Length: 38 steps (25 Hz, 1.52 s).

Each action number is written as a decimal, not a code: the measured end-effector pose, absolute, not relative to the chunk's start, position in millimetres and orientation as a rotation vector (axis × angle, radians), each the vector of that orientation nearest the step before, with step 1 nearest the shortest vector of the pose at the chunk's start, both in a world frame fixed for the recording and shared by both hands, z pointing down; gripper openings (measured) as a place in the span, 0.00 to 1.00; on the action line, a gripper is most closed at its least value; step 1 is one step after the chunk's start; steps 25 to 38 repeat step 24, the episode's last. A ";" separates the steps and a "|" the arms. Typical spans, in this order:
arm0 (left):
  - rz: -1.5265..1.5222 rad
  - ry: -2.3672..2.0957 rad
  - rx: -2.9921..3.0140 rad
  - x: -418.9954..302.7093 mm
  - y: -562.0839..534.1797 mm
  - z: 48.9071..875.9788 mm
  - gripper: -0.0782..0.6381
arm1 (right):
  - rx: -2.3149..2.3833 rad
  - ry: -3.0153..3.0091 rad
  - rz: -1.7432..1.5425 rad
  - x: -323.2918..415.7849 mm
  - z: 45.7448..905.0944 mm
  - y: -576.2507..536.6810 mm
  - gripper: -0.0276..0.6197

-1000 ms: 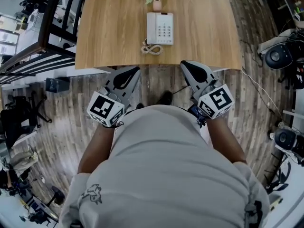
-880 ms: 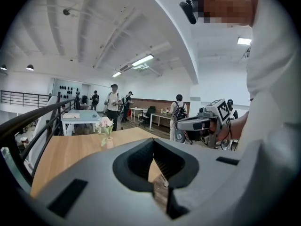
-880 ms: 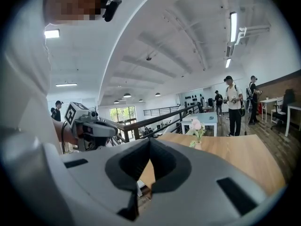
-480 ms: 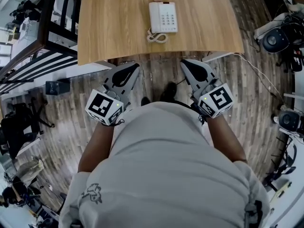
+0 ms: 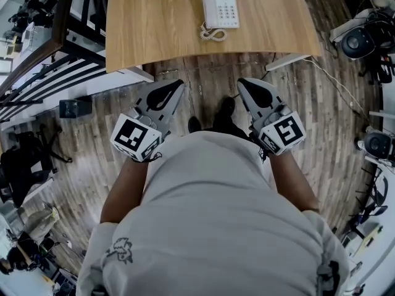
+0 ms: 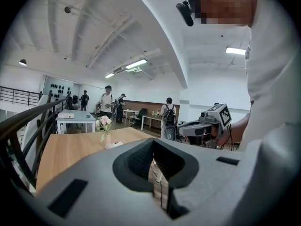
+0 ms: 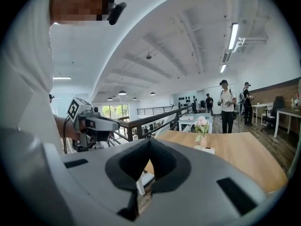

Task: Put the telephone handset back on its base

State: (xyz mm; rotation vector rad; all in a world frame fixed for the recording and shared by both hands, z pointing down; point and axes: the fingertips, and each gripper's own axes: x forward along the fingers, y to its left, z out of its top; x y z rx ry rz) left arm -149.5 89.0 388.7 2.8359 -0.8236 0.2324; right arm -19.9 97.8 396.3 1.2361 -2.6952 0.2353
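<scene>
A small vase (image 7: 203, 141) holding pale pink flowers (image 7: 201, 124) stands on the wooden table (image 5: 154, 23), just behind the white telephone (image 5: 221, 8). The telephone sits near the table's front edge, with its coiled cord (image 5: 213, 34) bunched on the side nearest the person. The handset seems to lie along the left side of the base, though it is too small to be sure. Both grippers are held level at waist height over the plank floor, pointing towards the table and well short of it. The left gripper (image 5: 176, 85) has its jaws pressed together on nothing, and so does the right gripper (image 5: 244, 84). Each carries a cube with black-and-white square markers. The keypad print is too small to read.
</scene>
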 end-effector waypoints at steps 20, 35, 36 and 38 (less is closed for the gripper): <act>0.217 -0.814 2.864 -159.2 94.7 376.5 0.12 | 1.284 -2.697 0.197 -25.9 384.2 103.5 0.05; 0.214 -0.820 2.862 -155.7 90.9 374.3 0.12 | 1.282 -2.700 0.198 -22.4 382.4 101.0 0.05; 0.214 -0.820 2.862 -155.7 90.9 374.3 0.12 | 1.282 -2.700 0.198 -22.4 382.4 101.0 0.05; 0.214 -0.820 2.862 -155.7 90.9 374.3 0.12 | 1.282 -2.700 0.198 -22.4 382.4 101.0 0.05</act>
